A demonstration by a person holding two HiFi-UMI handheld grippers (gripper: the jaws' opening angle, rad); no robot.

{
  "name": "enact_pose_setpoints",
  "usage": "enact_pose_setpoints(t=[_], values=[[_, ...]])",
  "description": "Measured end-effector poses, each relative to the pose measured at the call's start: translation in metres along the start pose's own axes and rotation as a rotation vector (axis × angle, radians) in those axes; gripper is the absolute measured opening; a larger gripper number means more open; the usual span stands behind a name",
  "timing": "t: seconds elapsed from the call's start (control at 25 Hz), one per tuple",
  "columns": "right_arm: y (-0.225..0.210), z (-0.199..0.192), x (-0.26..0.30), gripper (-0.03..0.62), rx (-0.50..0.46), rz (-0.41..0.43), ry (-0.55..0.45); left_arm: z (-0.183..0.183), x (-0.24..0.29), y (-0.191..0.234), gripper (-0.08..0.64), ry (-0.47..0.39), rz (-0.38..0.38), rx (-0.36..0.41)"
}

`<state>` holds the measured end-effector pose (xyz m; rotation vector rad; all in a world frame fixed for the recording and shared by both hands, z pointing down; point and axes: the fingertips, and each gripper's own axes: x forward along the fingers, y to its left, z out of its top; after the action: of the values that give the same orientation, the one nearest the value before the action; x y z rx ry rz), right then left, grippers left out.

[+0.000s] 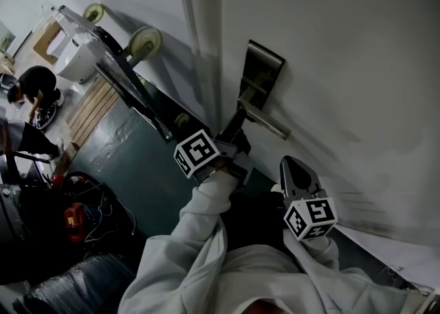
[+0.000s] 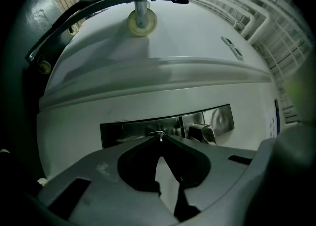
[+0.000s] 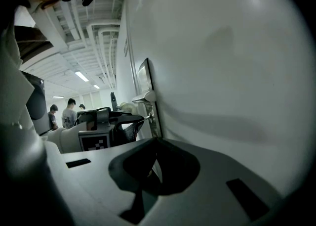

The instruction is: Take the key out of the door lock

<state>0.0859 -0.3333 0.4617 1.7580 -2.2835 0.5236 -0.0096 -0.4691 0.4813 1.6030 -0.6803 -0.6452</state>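
A person [image 1: 34,89] is crouching at the far left beside a wooden pallet [image 1: 93,110]; a wheeled cart [image 1: 130,86] is standing just right of them.

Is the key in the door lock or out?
Apparently in: the key sits pinched in the shut left tongs right against the lock plate; the keyhole itself is hidden.

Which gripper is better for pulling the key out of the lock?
Left. The left gripper is right at the lock, its jaws shut on the key. The right gripper is shut on nothing, beside the door, away from the lock.
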Motion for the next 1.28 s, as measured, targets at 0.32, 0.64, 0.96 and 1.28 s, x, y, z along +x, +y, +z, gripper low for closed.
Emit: enact_pose_setpoints(t=[0.32, 0.64, 0.96, 1.28], values=[[-0.004, 0.000, -0.005, 0.052, -0.005, -0.016, -0.005, 0.000, -0.001, 0.000, 0.026, -0.002, 0.004, 0.013], [-0.002, -0.004, -0.004, 0.052, -0.004, 0.002, 0.001, -0.001, -0.020, 0.001, 0.026, -0.009, -0.005, -0.052], [0.004, -0.005, -0.009, 0.052, -0.014, 0.032, -0.004, -0.006, -0.034, 0.003, 0.026, -0.026, 0.003, -0.045], [0.004, -0.005, -0.010, 0.052, -0.012, 0.046, -0.007, -0.012, -0.041, 0.006, 0.026, -0.024, -0.001, -0.012]])
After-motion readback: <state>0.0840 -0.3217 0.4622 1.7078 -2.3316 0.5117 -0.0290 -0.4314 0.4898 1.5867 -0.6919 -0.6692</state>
